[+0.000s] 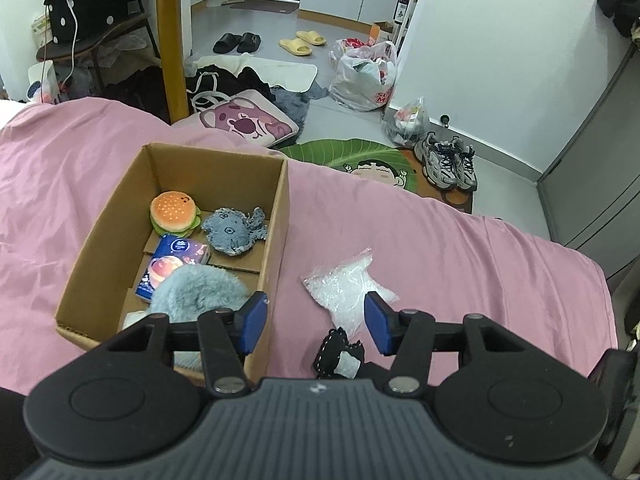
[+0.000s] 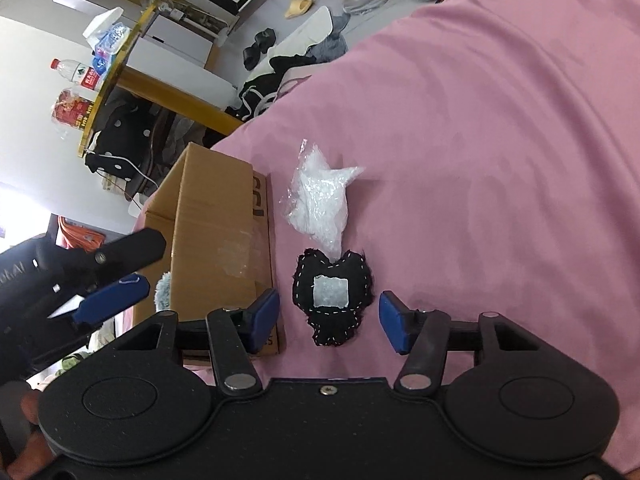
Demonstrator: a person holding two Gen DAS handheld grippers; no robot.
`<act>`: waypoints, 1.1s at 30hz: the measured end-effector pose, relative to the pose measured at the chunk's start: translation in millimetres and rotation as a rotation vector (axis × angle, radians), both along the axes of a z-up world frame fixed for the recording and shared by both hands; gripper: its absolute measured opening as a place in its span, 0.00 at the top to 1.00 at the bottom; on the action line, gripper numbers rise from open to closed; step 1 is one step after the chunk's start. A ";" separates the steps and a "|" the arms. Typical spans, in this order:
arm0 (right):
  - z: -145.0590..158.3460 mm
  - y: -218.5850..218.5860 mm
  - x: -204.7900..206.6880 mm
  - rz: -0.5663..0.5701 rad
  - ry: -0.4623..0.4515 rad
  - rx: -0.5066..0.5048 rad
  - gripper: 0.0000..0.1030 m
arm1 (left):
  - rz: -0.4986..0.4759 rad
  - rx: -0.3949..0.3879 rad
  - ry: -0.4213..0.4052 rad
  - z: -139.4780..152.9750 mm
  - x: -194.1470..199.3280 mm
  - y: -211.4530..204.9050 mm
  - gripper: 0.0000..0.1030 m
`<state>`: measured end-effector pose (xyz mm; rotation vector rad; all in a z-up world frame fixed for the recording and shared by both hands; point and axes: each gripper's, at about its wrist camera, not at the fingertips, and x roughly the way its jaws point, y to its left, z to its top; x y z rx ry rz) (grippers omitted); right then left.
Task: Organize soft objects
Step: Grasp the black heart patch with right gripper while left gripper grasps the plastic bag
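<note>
Soft toys sit in the box (image 1: 276, 216) at the left centre of the left wrist view: a burger (image 1: 174, 213), a grey plush (image 1: 234, 231), a blue pack (image 1: 173, 266) and a fluffy grey ball (image 1: 198, 294) nearest the camera. The box rests on the pink bed (image 1: 460, 248).

The left claw (image 1: 316, 322) is wide open and holds nothing. Its left finger (image 1: 252, 322) hangs over the box's near right corner, just beside the fluffy ball; whether it touches the cardboard cannot be told. Its right finger (image 1: 379, 322) hangs over the lower edge of the clear bag (image 1: 346, 290). Between the fingers, low in the frame, lies the black patch (image 1: 338, 354).

In the right wrist view the box (image 2: 212, 236) stands at left centre, the clear bag (image 2: 318, 200) just right of it, touching the top of the black patch (image 2: 332, 296) below. The right claw (image 2: 329, 322) is also spread wide and empty, its fingers on either side of the patch, apart from it. The left claw (image 2: 116, 296) shows at the far left edge.
</note>
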<state>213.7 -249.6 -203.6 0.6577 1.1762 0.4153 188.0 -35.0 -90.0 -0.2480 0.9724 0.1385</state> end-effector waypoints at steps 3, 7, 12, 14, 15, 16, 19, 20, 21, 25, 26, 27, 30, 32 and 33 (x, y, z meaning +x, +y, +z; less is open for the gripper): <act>-2.7 4.5 3.3 0.009 0.001 -0.010 0.47 | 0.002 -0.001 0.008 -2.9 5.7 0.9 0.49; -9.9 9.8 9.3 0.007 0.013 -0.010 0.47 | 0.007 -0.006 0.015 -6.7 13.2 4.2 0.49; -24.3 23.3 15.0 0.029 0.036 -0.048 0.54 | -0.007 -0.009 0.034 -12.2 22.9 3.4 0.49; -24.9 25.5 15.8 0.039 0.034 -0.067 0.64 | -0.014 -0.012 0.039 -13.9 26.3 2.7 0.49; -24.7 24.3 16.7 0.036 0.037 -0.063 0.69 | -0.016 -0.014 0.040 -15.2 28.2 2.4 0.49; -24.0 23.1 17.3 0.034 0.037 -0.063 0.71 | -0.016 -0.015 0.043 -16.4 29.9 2.3 0.49; -20.7 19.2 16.4 0.021 0.029 -0.097 0.72 | -0.020 -0.028 0.053 -21.0 36.7 -0.6 0.49; -19.8 17.0 15.6 0.013 0.032 -0.101 0.72 | -0.022 -0.030 0.055 -22.0 39.0 -2.0 0.49; -18.3 14.5 15.0 0.004 0.031 -0.105 0.72 | -0.026 -0.032 0.056 -22.8 41.6 -4.2 0.49; -13.5 5.0 12.6 -0.036 0.017 -0.141 0.72 | -0.042 -0.036 0.061 -27.5 52.2 -13.7 0.48; -12.8 1.4 12.1 -0.050 0.017 -0.150 0.72 | -0.045 -0.039 0.065 -29.4 54.9 -16.8 0.48; -13.0 -1.1 11.3 -0.064 0.019 -0.160 0.72 | -0.048 -0.040 0.071 -31.7 57.5 -19.4 0.48; -14.9 -11.6 10.5 -0.112 0.027 -0.188 0.72 | -0.052 -0.038 0.090 -39.8 64.7 -28.4 0.47; -15.1 -18.4 11.7 -0.140 0.033 -0.190 0.72 | -0.051 -0.029 0.101 -45.4 68.2 -33.1 0.45; -15.0 -20.9 13.0 -0.151 0.034 -0.191 0.72 | -0.049 -0.019 0.109 -48.6 70.3 -35.3 0.45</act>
